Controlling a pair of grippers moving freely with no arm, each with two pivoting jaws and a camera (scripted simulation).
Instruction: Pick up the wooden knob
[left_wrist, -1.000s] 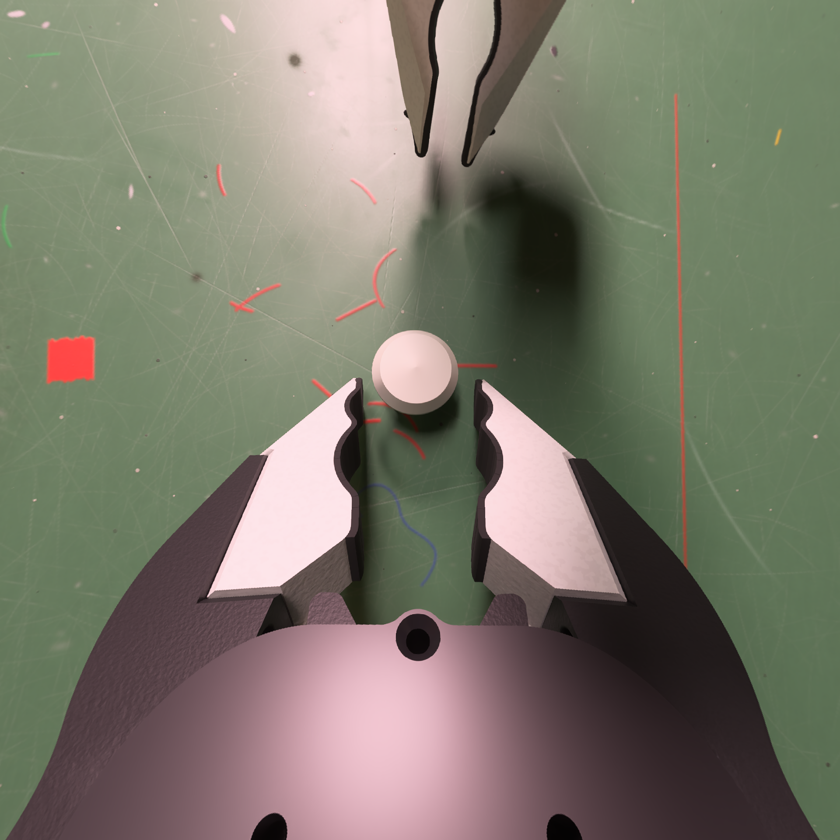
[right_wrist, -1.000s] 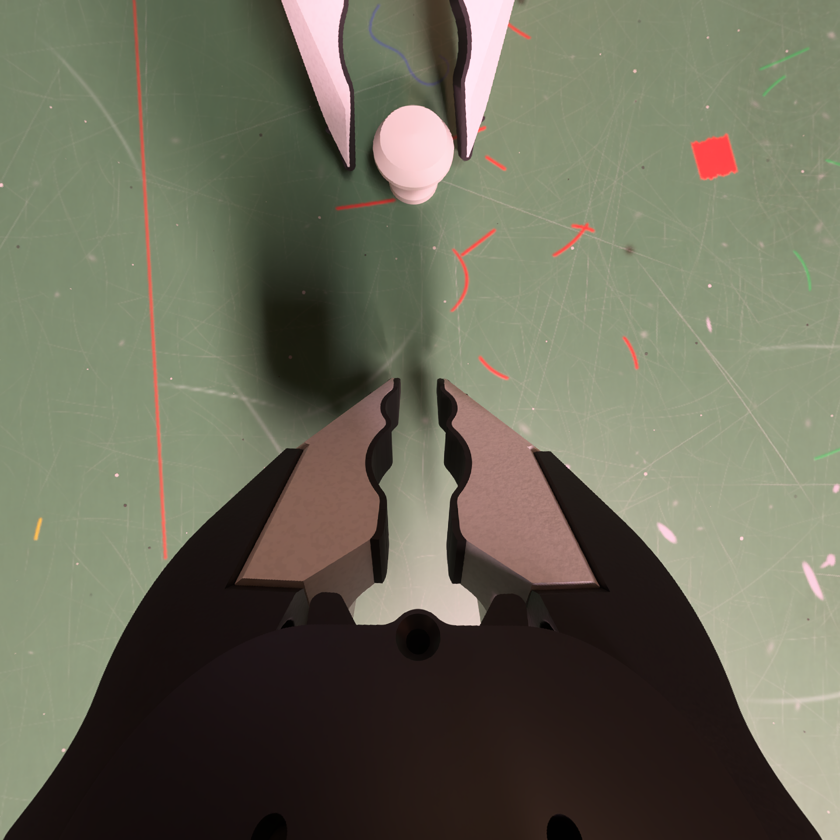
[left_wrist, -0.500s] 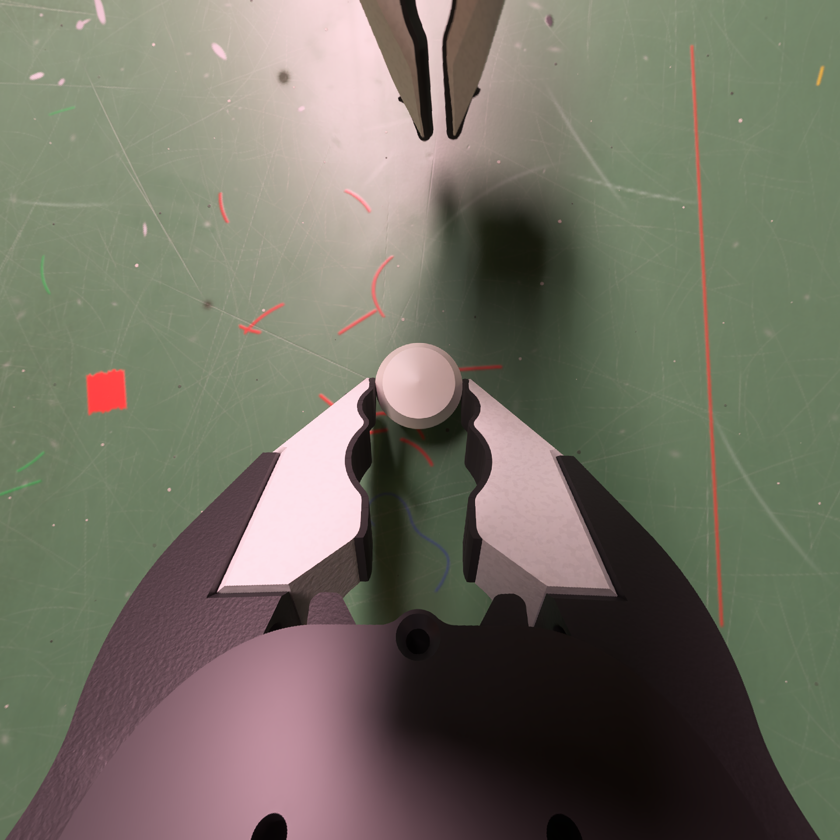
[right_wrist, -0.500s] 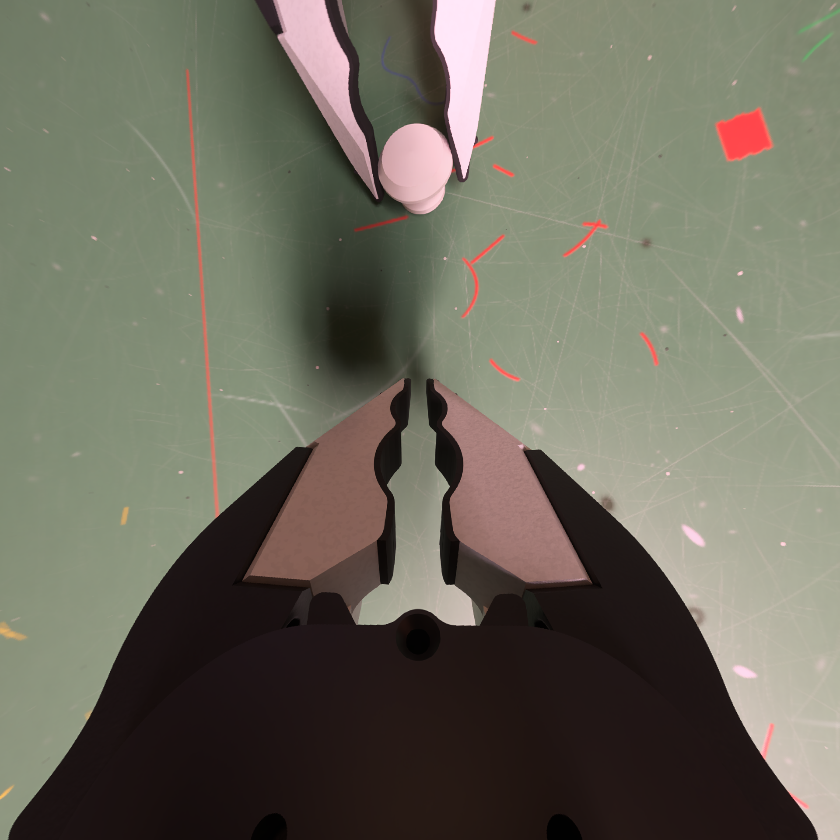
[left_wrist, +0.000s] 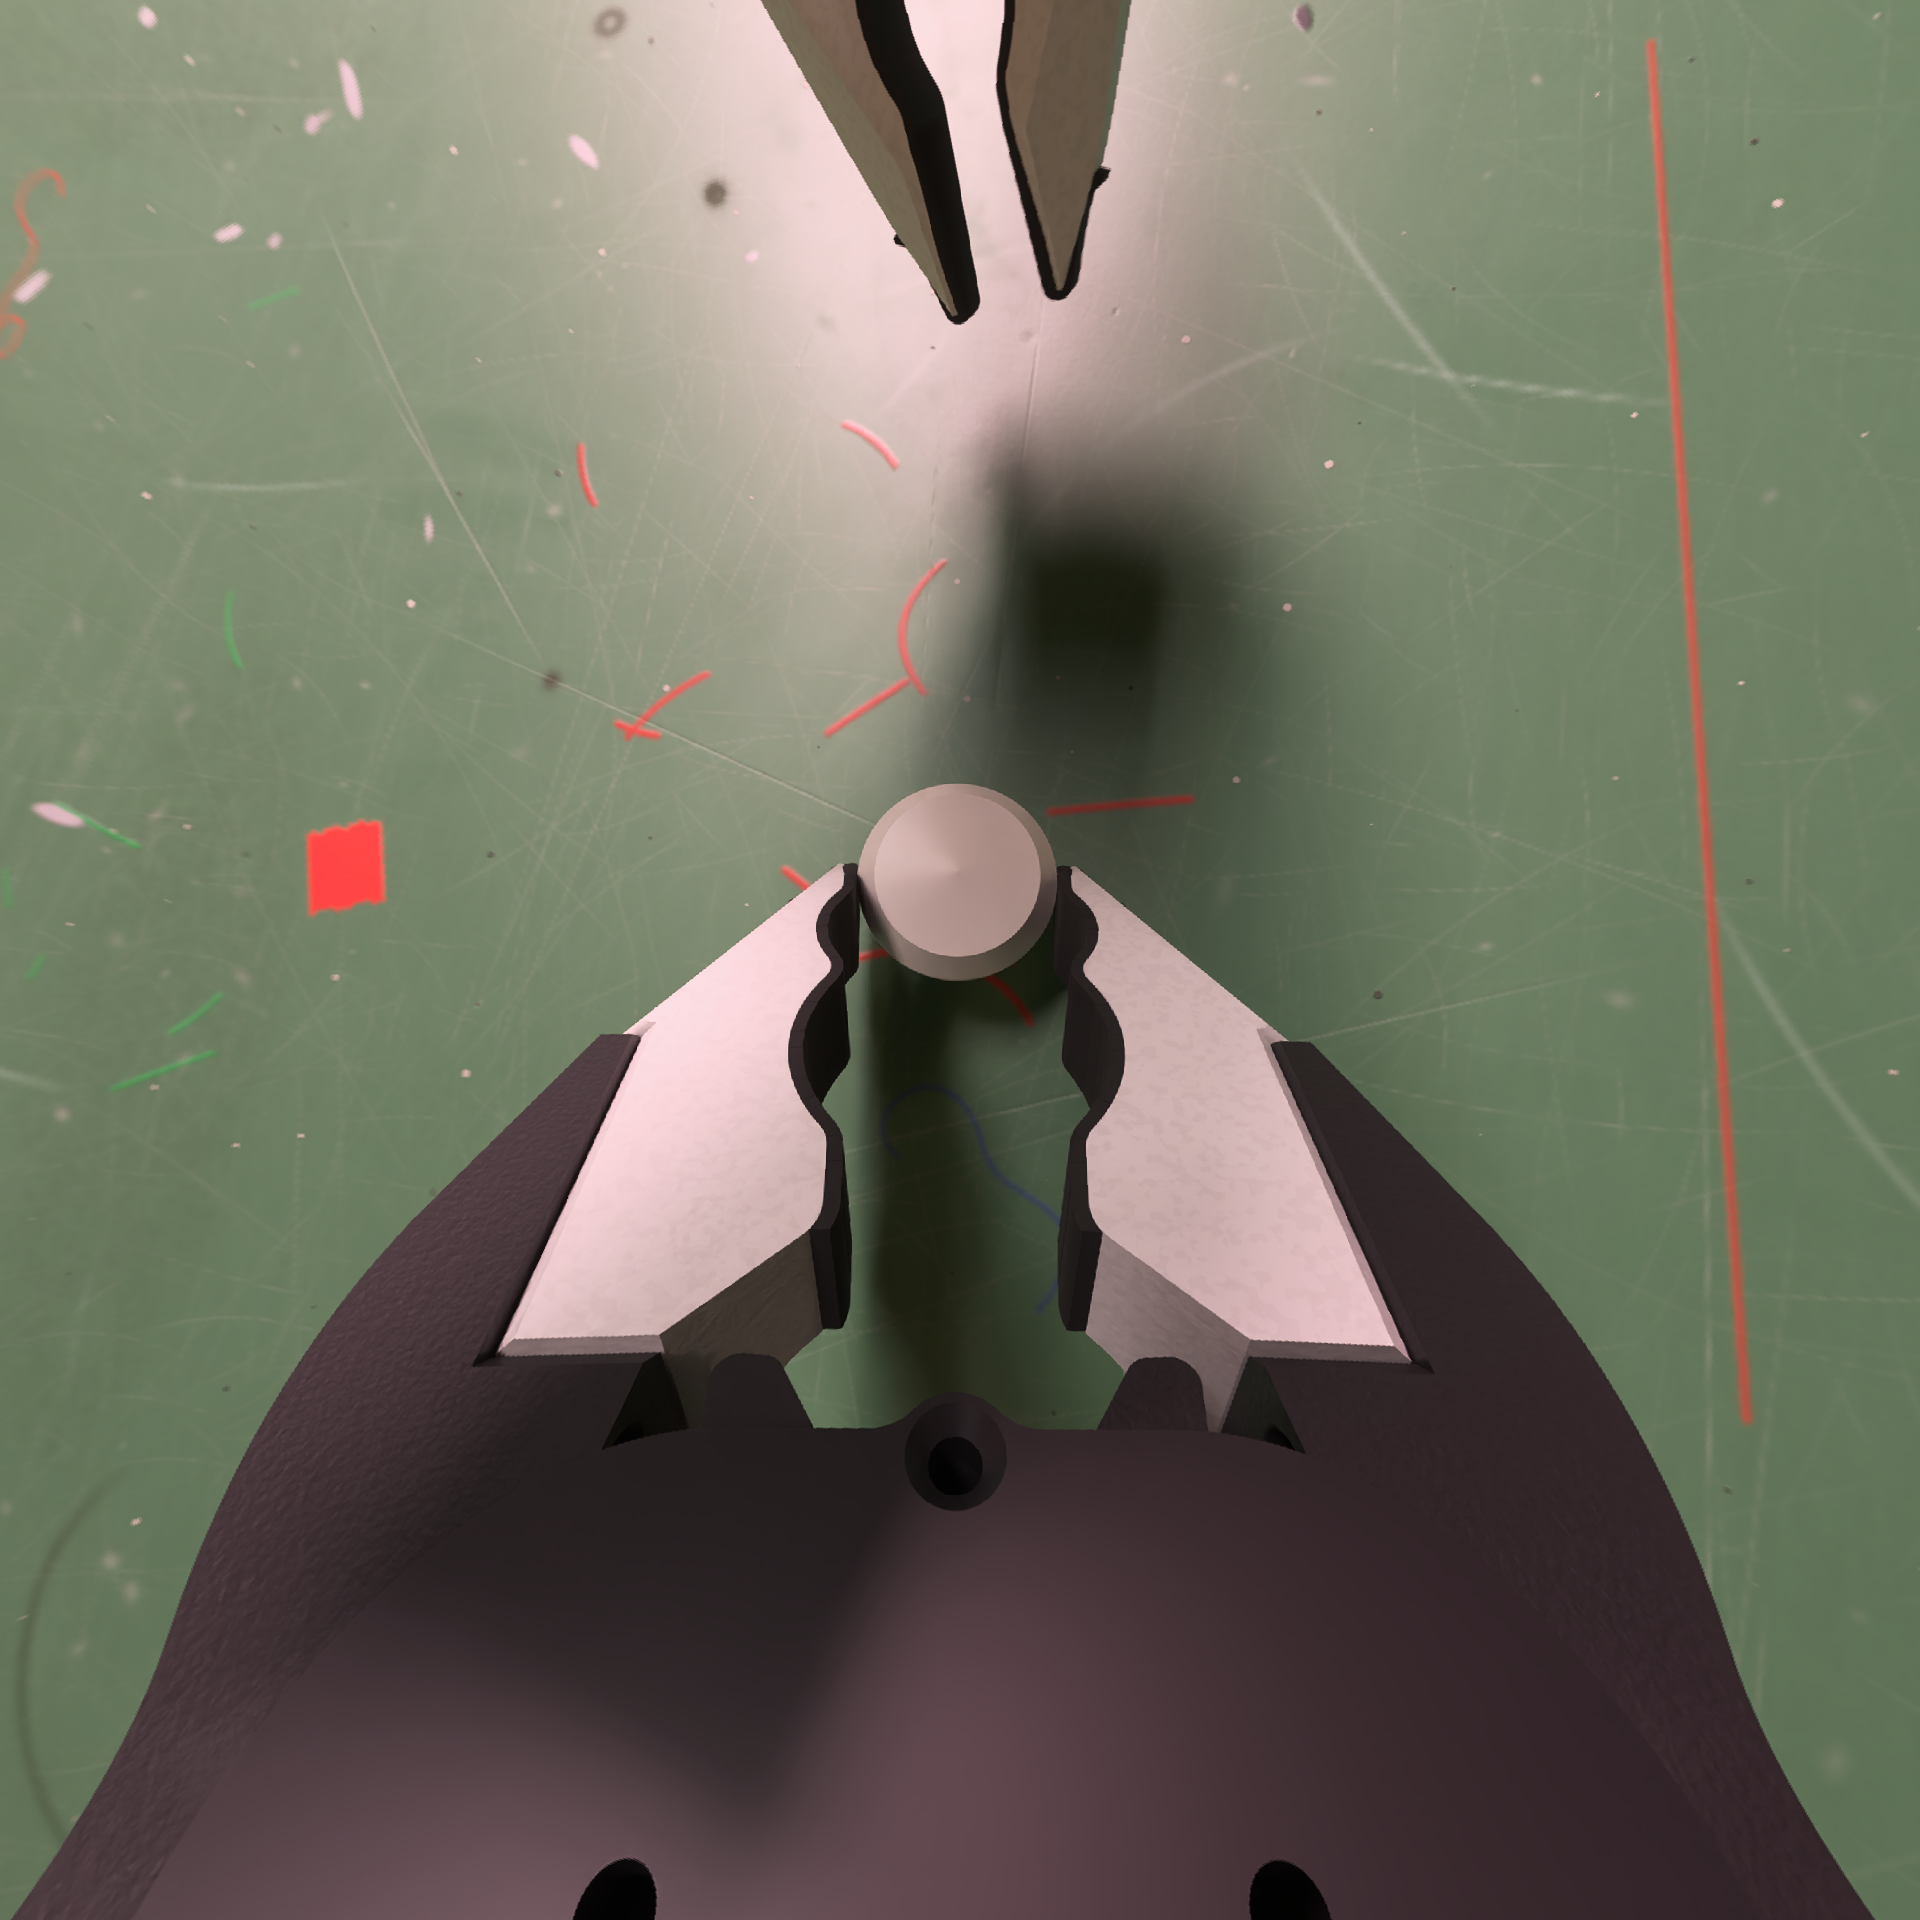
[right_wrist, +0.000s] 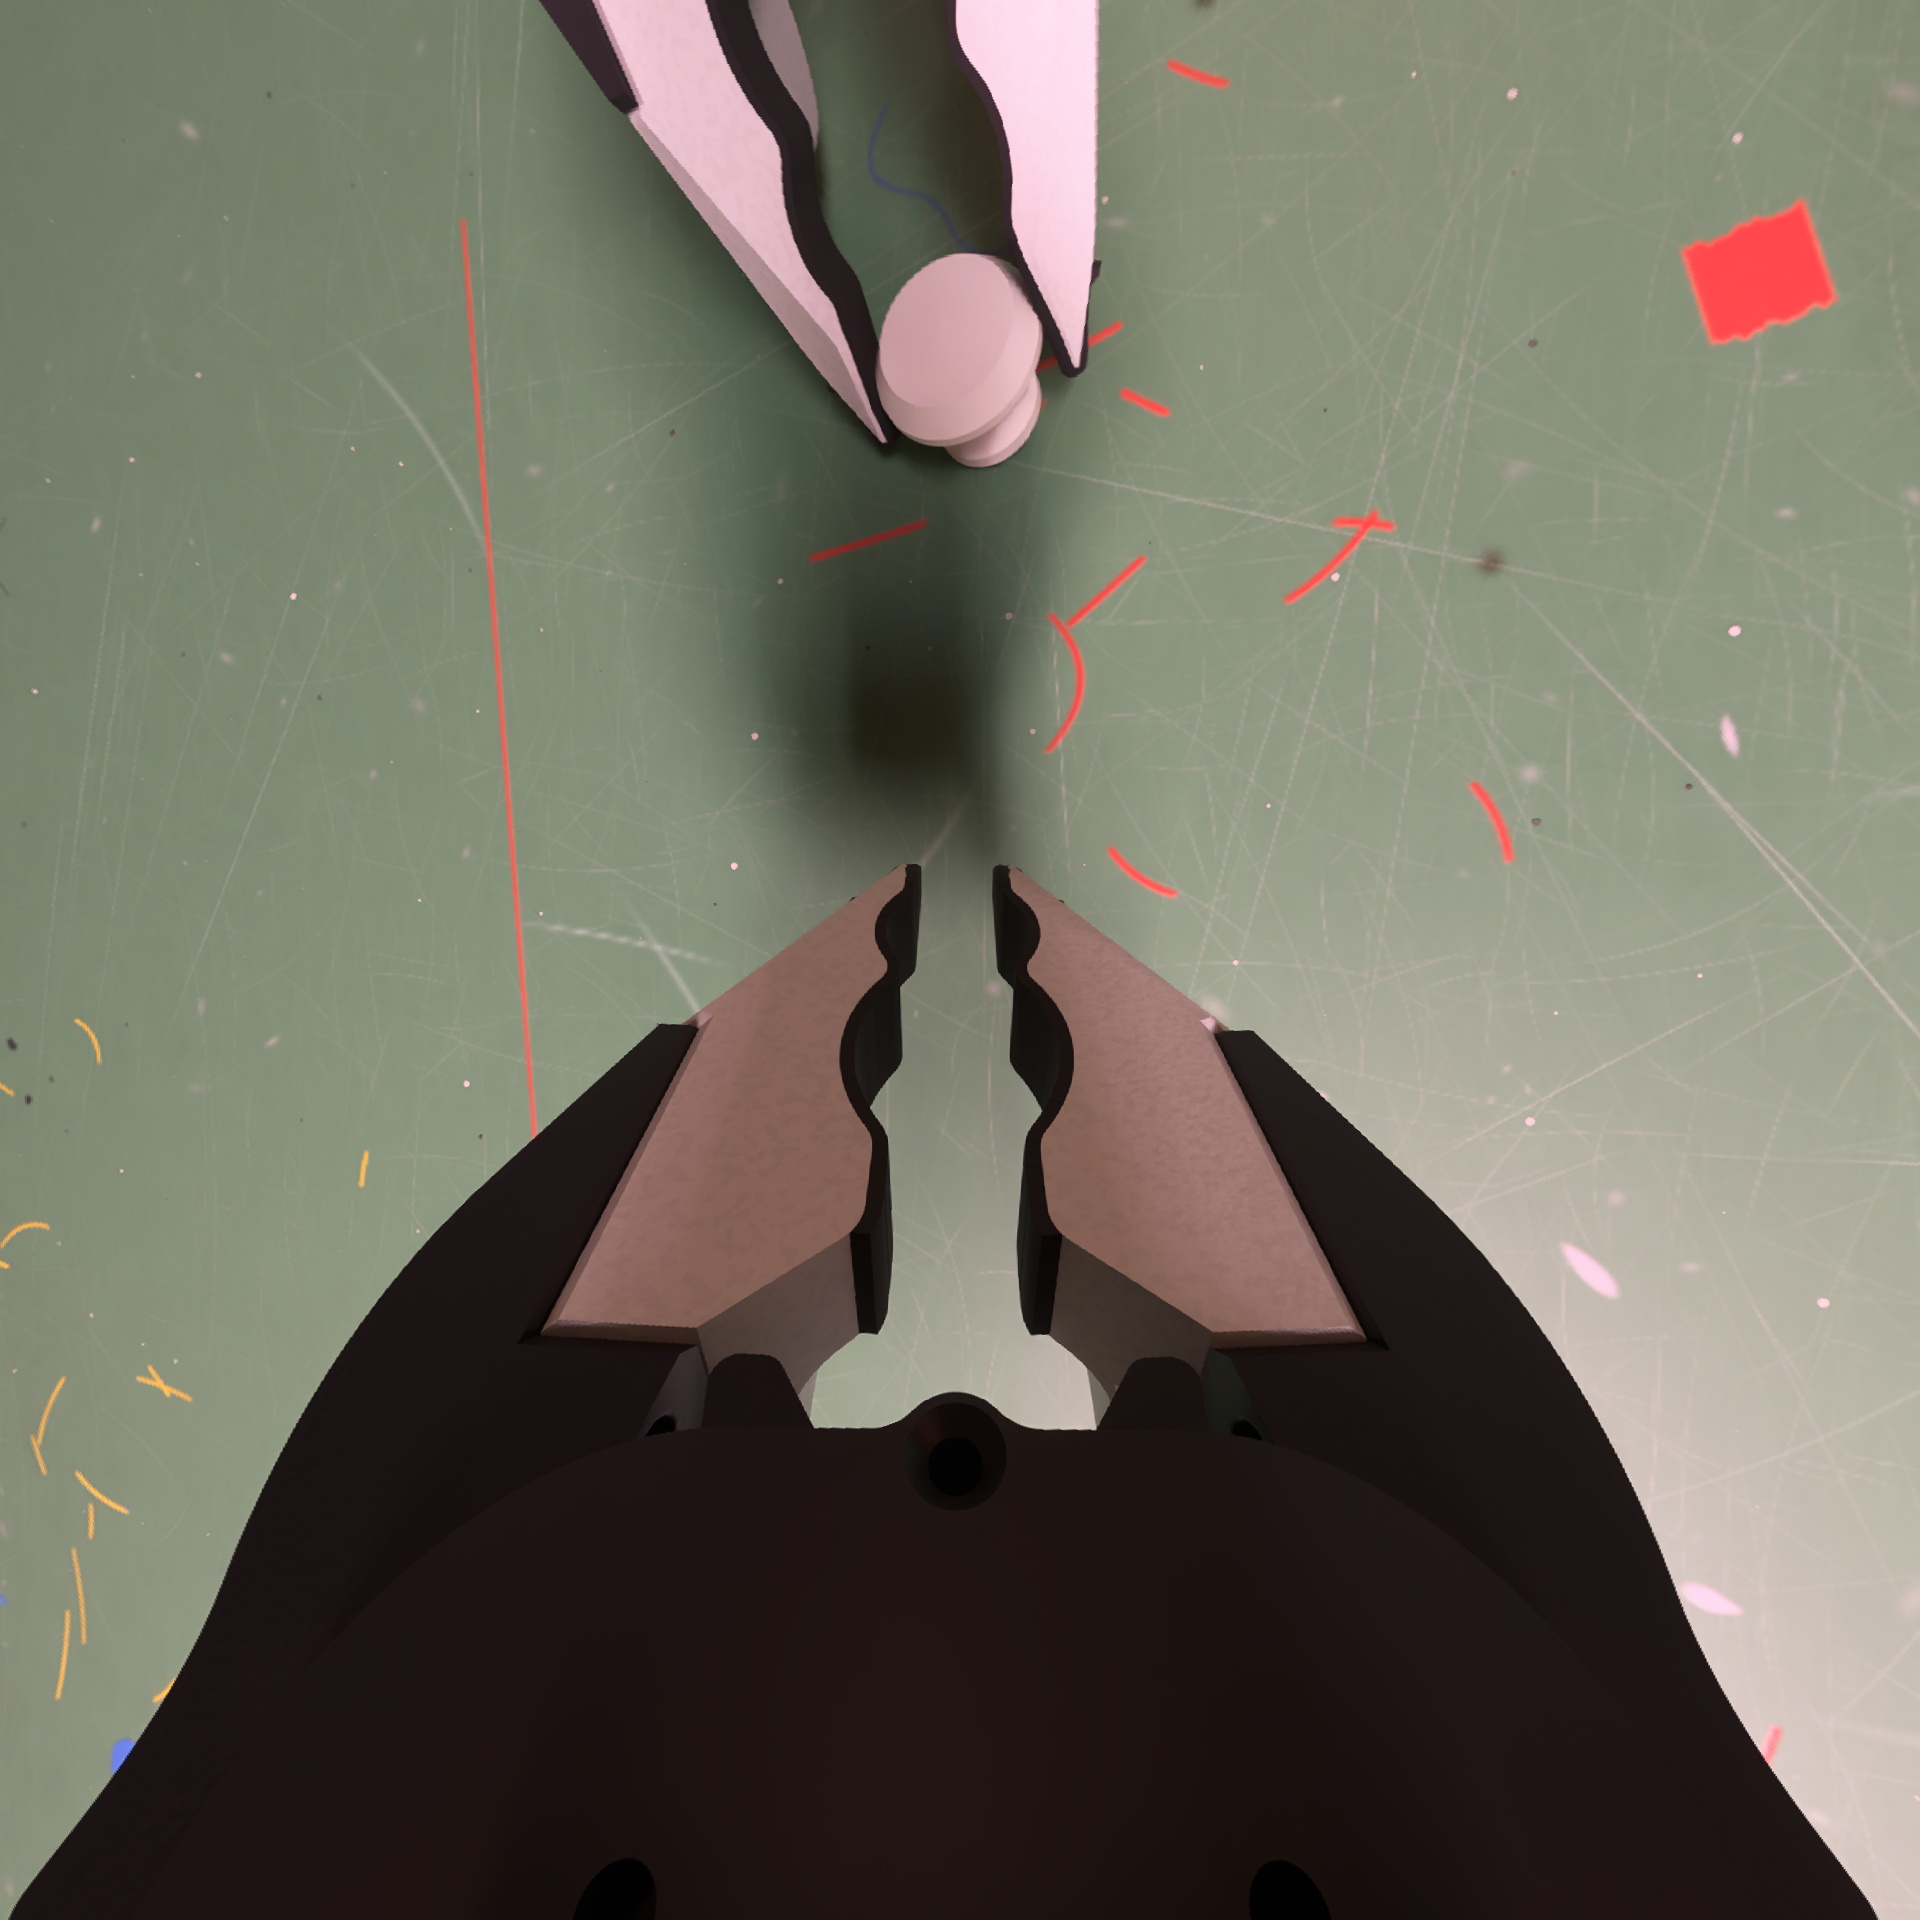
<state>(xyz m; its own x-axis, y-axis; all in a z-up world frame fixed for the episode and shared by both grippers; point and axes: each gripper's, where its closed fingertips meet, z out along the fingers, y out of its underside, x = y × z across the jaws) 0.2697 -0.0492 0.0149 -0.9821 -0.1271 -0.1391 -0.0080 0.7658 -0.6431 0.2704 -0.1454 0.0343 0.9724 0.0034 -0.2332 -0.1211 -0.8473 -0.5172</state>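
The pale wooden knob (left_wrist: 956, 883) has a round head and a short stem, and sits between the fingertips of my left gripper (left_wrist: 956, 883). That gripper is shut on the knob's head and appears to hold it just above the green mat (left_wrist: 1455, 935). In the right wrist view the knob (right_wrist: 956, 343) shows its stem below the head, clamped by the left gripper (right_wrist: 977, 400). My right gripper (right_wrist: 956, 873) is empty, its jaws nearly together with a narrow gap, well short of the knob. It faces the left gripper from the far side (left_wrist: 1008, 296).
The mat is scratched and marked with coloured strokes. A red square (left_wrist: 346, 868) lies left of the knob and a long red line (left_wrist: 1704, 727) runs along the right. Dark shadows fall between the two grippers.
My left gripper has closed on the knob and risen, so the mat looks farther away. The right gripper's jaws narrowed, then parted slightly, and it has risen too.
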